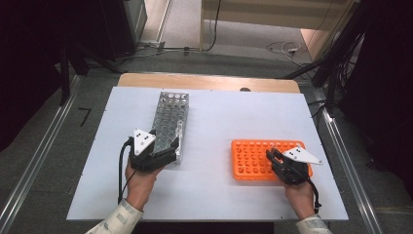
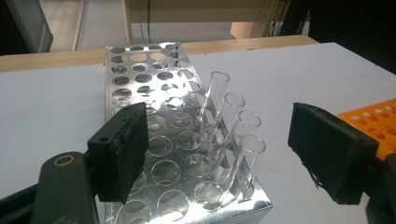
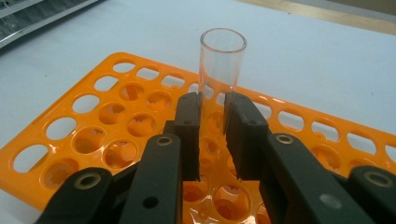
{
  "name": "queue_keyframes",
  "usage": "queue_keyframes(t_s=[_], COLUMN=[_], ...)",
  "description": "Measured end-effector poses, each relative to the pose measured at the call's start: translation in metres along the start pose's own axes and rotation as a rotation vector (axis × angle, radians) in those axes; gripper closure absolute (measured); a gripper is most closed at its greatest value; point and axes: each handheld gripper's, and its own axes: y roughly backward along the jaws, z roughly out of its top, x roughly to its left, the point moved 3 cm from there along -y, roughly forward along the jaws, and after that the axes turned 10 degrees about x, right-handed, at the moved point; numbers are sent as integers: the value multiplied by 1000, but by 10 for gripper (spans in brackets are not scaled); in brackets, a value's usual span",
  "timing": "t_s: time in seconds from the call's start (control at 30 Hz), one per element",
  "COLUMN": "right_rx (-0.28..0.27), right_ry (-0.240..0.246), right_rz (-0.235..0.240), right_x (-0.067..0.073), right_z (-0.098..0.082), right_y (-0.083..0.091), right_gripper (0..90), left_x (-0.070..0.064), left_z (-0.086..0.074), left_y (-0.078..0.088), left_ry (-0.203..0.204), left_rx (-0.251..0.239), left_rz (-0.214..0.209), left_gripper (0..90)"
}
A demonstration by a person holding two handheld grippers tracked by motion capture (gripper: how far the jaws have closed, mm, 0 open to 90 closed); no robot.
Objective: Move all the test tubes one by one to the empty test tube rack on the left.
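A clear glass tube [image 3: 222, 60], open at the top, is standing upright over the orange rack [image 3: 88, 126], pinched between the nearly closed jaws of the right gripper [image 3: 212, 123]. The left gripper [image 2: 215, 154] is hovering wide open and empty at the near end of the metal rack [image 2: 154, 84], which is holding four clear tubes [image 2: 233, 135] in a row along its right edge.

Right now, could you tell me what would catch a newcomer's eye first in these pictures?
The bright orange rack on the right of the white table stands out first, with the right tongs shut on a clear tube above it. To the left, four glass tubes line one edge of a shiny metal rack, between the open left tongs.
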Motion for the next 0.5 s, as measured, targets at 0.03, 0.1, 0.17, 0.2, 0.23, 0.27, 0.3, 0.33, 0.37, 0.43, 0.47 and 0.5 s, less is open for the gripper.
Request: queue_keyframes(t_s=[0.03,0.1,0.17,0.2,0.23,0.27,0.3,0.33,0.37,0.43,0.47,0.5], right_rx=[-3,-9,-16,-16,-16,-22,-25,-27,-33,-35,-39,-42], right_ry=[3,3,2,-4,-4,-3,0,1,1,-6,-9,-13], right_rz=[-2,-5,-2,-2,-2,-4,-6,-9,-6,-9,-8,-4], right_x=[0,0,-1,0,0,0,0,0,1,0,0,-1], right_z=[1,2,4,5,5,6,7,7,8,9,9,10], right_y=[1,4,6,7,9,10,11,12,13,16,17,18], right_gripper=[728,728,729,729,730,730,730,730,730,731,731,731], left_x=[0,-1,-1,-1,-1,-1,-1,-1,-2,-2,-2,-3], left_z=[0,0,0,0,0,0,0,0,0,1,1,1], left_y=[0,0,0,0,0,0,0,0,0,0,0,0], left_ry=[-1,-4,-4,-4,-6,-6,-6,-4,-4,-3,-3,-3], left_rx=[0,5,5,5,6,9,10,12,12,13,14,16], left_rz=[-1,-4,-6,-6,-8,-8,-7,-7,-7,-9,-10,-11], left_gripper=[198,191,190,190,189,184,182,175,170,160,153,149])
